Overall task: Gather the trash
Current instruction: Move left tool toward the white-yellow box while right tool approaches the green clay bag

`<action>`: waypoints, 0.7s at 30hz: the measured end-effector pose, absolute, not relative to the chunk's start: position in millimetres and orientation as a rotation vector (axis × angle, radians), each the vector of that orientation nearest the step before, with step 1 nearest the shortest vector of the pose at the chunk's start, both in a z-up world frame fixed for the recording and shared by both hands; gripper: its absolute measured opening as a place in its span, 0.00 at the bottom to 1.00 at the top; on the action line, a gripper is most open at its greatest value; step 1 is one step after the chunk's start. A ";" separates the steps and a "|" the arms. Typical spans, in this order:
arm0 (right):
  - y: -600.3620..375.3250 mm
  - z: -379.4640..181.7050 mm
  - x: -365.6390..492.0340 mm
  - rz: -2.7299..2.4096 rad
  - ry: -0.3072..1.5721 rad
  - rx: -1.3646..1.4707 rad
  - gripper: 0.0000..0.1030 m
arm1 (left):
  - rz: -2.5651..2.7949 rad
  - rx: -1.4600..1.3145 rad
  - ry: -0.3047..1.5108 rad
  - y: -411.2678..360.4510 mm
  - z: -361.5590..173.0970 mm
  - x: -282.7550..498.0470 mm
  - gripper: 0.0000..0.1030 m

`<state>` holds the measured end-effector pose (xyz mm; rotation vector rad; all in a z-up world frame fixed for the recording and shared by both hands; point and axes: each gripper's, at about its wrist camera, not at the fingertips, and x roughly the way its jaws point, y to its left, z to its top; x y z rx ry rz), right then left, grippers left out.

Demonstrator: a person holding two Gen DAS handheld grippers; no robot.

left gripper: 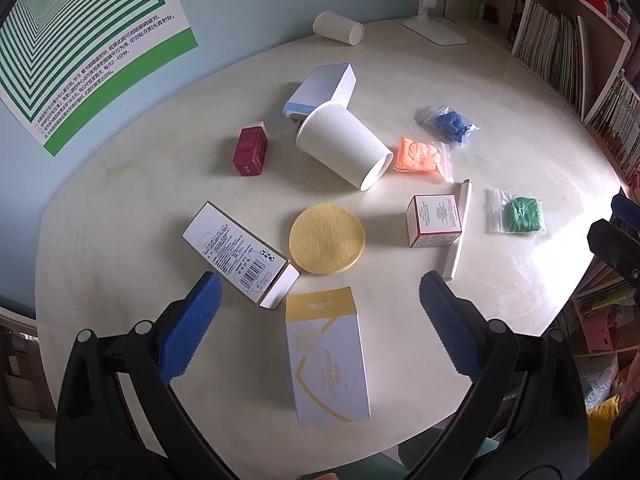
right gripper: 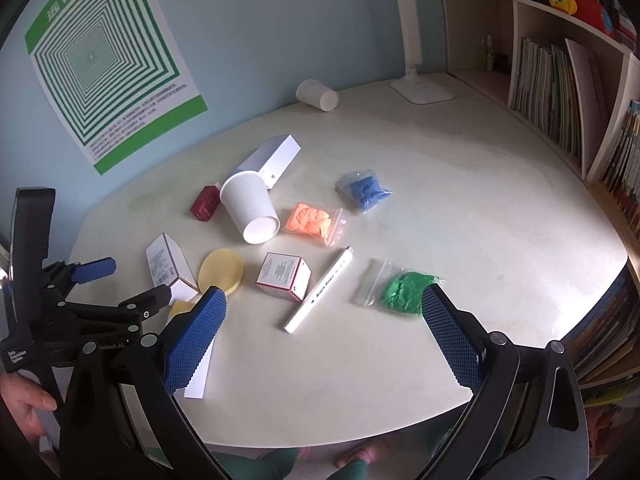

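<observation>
Blue-padded left gripper [left gripper: 320, 280], jaws wide apart and holding nothing, hangs over the near table [left gripper: 120, 200] edge with a yellow box [left gripper: 326, 356] lying flat between and just beyond its fingers; right gripper [right gripper: 322, 296], jaws likewise apart and empty, faces a marker [right gripper: 320, 290] ahead and a green bag [right gripper: 400, 290] by its right finger. Trash is scattered ahead of both: barcode box [left gripper: 240, 250] near the left finger, sponge [left gripper: 327, 238], tipped cup [left gripper: 344, 146], pink box [left gripper: 434, 220], red box [left gripper: 250, 146], orange bag [left gripper: 422, 158], blue bag [left gripper: 450, 122]. No bin is visible. Likely hazards: flat boxes offer little edge, so closing fingers may skid them toward the near edge; the cup may roll if nudged; slick bags may slip; the grippers, close together, may collide.
</observation>
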<state>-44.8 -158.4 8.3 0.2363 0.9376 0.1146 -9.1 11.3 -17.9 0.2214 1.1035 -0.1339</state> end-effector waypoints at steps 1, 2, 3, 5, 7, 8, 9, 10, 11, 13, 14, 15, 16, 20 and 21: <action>-158.8 8.2 -45.5 0.116 0.937 0.239 0.94 | -0.133 0.220 1.103 11.5 -17.9 -9.5 0.94; -159.1 7.9 -46.1 0.116 0.938 0.240 0.94 | -0.132 0.218 1.103 11.7 -17.8 -10.0 0.94; -159.4 7.7 -47.0 0.115 0.938 0.240 0.94 | -0.132 0.217 1.104 11.7 -17.9 -10.4 0.94; -159.2 7.3 -48.0 0.118 0.938 0.241 0.94 | -0.132 0.218 1.106 11.5 -18.4 -11.7 0.94; -158.3 7.2 -49.4 0.118 0.939 0.236 0.94 | -0.131 0.221 1.109 11.1 -19.4 -12.9 0.94; -157.8 7.3 -49.7 0.119 0.938 0.234 0.94 | -0.130 0.221 1.112 11.0 -19.9 -13.3 0.94; -156.8 7.5 -50.4 0.119 0.937 0.228 0.94 | -0.129 0.220 1.114 11.2 -20.2 -13.7 0.94; -156.6 7.7 -50.8 0.120 0.936 0.226 0.94 | -0.129 0.216 1.116 11.6 -20.2 -14.1 0.94; -156.3 7.4 -51.8 0.122 0.937 0.225 0.94 | -0.129 0.212 1.117 12.0 -20.1 -14.6 0.94; -156.5 6.9 -53.0 0.126 0.939 0.230 0.94 | -0.129 0.208 1.118 12.7 -20.0 -15.7 0.94; -156.7 6.5 -53.8 0.126 0.940 0.233 0.94 | -0.126 0.206 1.118 12.6 -21.5 -15.5 0.94; -157.0 6.0 -54.3 0.125 0.942 0.236 0.94 | -0.126 0.204 1.119 12.6 -21.5 -16.0 0.94; -157.5 5.8 -54.6 0.124 0.944 0.240 0.94 | -0.127 0.202 1.121 12.7 -21.5 -16.4 0.94; -158.7 6.1 -56.4 0.124 0.945 0.248 0.94 | -0.129 0.197 1.118 12.1 -20.5 -17.6 0.94; -158.7 6.6 -56.9 0.123 0.946 0.246 0.94 | -0.131 0.198 1.117 11.6 -20.4 -18.0 0.94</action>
